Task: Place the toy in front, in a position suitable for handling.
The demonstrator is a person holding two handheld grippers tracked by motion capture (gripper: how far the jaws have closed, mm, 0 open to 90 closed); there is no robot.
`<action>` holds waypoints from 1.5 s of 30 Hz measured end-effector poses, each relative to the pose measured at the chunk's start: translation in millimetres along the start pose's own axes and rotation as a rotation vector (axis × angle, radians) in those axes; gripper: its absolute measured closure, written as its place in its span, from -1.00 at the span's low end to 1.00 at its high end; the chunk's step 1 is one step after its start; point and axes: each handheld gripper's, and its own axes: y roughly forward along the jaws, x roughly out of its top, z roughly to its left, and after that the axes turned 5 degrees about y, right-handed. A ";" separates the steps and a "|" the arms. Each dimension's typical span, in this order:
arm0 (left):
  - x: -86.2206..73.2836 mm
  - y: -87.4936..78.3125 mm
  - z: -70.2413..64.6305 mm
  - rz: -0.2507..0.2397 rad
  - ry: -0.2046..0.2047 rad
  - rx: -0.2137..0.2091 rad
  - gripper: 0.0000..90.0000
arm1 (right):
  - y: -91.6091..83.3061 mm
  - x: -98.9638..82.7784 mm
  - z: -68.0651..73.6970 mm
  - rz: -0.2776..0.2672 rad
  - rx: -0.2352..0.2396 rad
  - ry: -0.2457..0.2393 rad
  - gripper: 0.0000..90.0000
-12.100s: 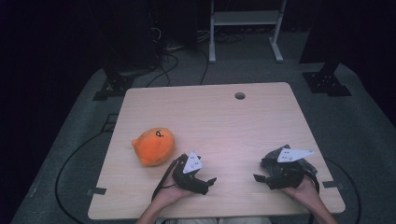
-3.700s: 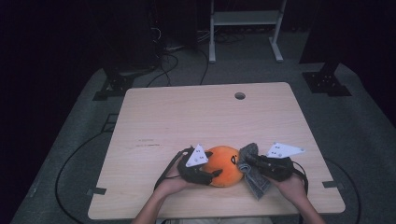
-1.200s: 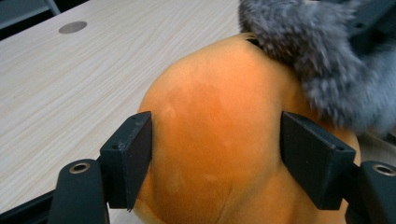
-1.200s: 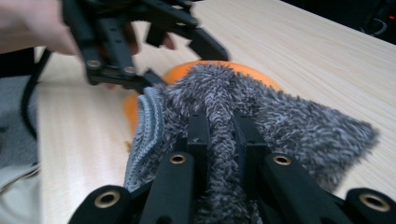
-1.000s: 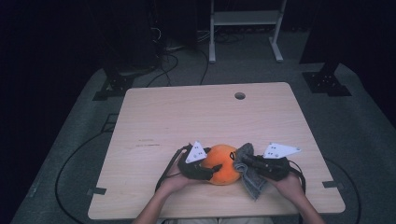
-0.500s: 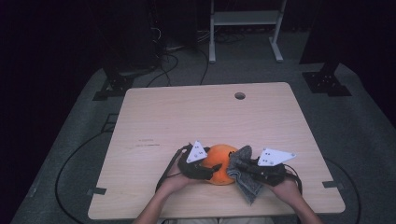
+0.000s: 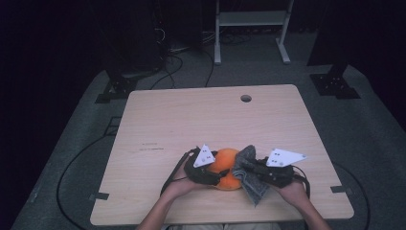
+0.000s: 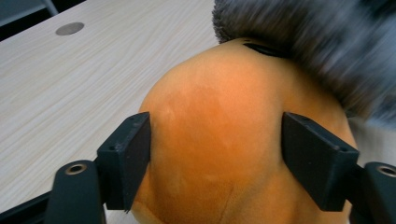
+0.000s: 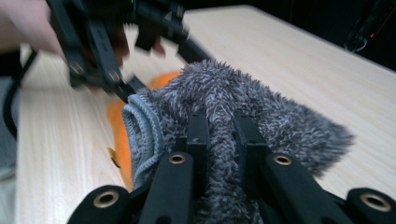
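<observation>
The orange plush toy (image 8: pixel 233 149), round and smooth-napped, is seen between the spread jaws of the left gripper (image 8: pixel 217 161), which have just been opening around it. A fuzzy grey sock (image 9: pixel 233 112) with a ribbed cuff, draped against the toy, is pinched in the closed right gripper (image 9: pixel 219 135).

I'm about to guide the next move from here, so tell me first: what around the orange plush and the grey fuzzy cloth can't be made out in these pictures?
- Orange plush toy, high view: its face, turned from the camera and covered by both tools.
- Left tool, left gripper view: whether the pads press the plush; contact is hard to judge.
- Grey fuzzy cloth, left gripper view: motion-blurred; its shape is unclear.
- Right tool, right gripper view: jaw tips buried in fuzz.
- Cloth's lower end, right gripper view: cut off by the bottom edge.
</observation>
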 end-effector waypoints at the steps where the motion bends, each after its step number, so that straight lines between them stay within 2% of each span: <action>1: 2.4 -3.5 0.2 -0.004 -0.001 -0.014 -0.50 | 5.1 -0.7 0.9 0.020 0.001 -0.003 0.74; 4: 9.3 -17.7 1.2 -0.037 0.028 -0.085 -0.71 | 8.6 -3.8 -3.0 0.021 -0.017 0.018 0.74; 5: 9.3 -17.7 1.2 -0.037 0.028 -0.085 -0.72 | 8.6 -3.8 -3.0 0.021 -0.017 0.018 0.74; 6: 10.3 -22.1 0.7 -0.040 0.048 -0.112 -0.72 | 7.5 -4.7 -5.7 0.022 -0.023 0.029 0.74; 7: 9.2 -23.7 0.1 -0.015 0.084 -0.145 -0.68 | 4.8 -8.7 -12.7 0.020 -0.029 0.060 0.74; 8: 7.1 -21.0 -0.9 0.013 0.098 -0.136 -0.65 | 3.8 -10.1 -14.9 0.021 -0.032 0.067 0.74; 10: 3.0 -15.2 -2.3 0.038 0.122 -0.119 -0.55 | 0.6 -13.6 -20.6 0.020 -0.042 0.087 0.74; 14: 1.0 -10.2 -3.6 0.018 0.122 -0.082 -0.38 | -4.6 -20.6 -29.5 0.055 -0.074 0.110 0.73; 17: 1.8 -10.9 -3.8 0.020 0.129 -0.076 -0.32 | -9.3 -23.5 -34.1 0.090 -0.117 0.114 0.73; 19: 3.8 -11.1 -5.5 0.017 0.133 -0.069 -0.30 | -13.7 -19.5 -29.2 0.076 -0.123 0.086 0.73; 22: 8.0 -8.8 -8.3 0.011 0.157 -0.066 -0.30 | -17.2 -4.6 -13.8 -0.020 -0.034 0.067 0.73; 24: 8.3 -8.2 -9.7 0.012 0.163 -0.062 -0.33 | -8.3 5.3 -1.1 -0.013 -0.023 0.000 0.73; 26: 8.0 -9.0 -9.8 0.015 0.162 -0.066 -0.52 | 1.2 5.2 1.8 0.021 -0.023 -0.018 0.73; 27: 8.2 -10.3 -7.6 0.023 0.092 -0.110 -0.68 | 5.3 2.8 0.3 0.024 -0.015 -0.005 0.73; 28: 8.2 -10.2 -7.1 0.025 0.071 -0.121 -0.75 | 6.1 1.7 -1.2 0.017 -0.006 0.011 0.73; 29: 7.9 -9.6 -7.7 0.031 0.085 -0.103 -0.74 | 6.2 1.0 -2.3 0.013 0.002 0.024 0.73; 31: 7.3 -7.2 -9.5 0.050 0.114 -0.085 -0.64 | 4.8 -0.3 -1.8 0.011 -0.007 0.017 0.73; 32: 6.9 -7.0 -10.2 0.050 0.144 -0.066 -0.53 | 3.8 -1.0 -1.9 0.012 -0.008 0.012 0.73; 34: 7.0 -8.1 -9.0 0.051 0.139 -0.058 -0.41 | 1.6 -3.0 -3.3 0.024 -0.029 0.000 0.73; 38: 6.2 -10.7 -7.1 0.024 0.142 -0.056 -0.24 | -4.6 -9.5 -14.6 0.049 -0.086 0.015 0.72; 40: 5.9 -10.1 -7.1 0.023 0.142 -0.060 -0.22 | -8.8 -10.3 -16.4 0.057 -0.125 0.002 0.72; 41: 4.3 -8.5 -8.2 0.021 0.152 -0.050 -0.21 | -10.7 -9.8 -15.9 0.048 -0.129 0.004 0.72; 44: 3.2 -7.9 -8.1 0.015 0.147 -0.051 -0.26 | -11.3 -7.9 -13.0 0.026 -0.110 0.000 0.72; 45: 3.3 -8.7 -7.1 0.013 0.138 -0.037 -0.39 | -6.3 -7.8 -10.4 0.047 -0.102 -0.011 0.72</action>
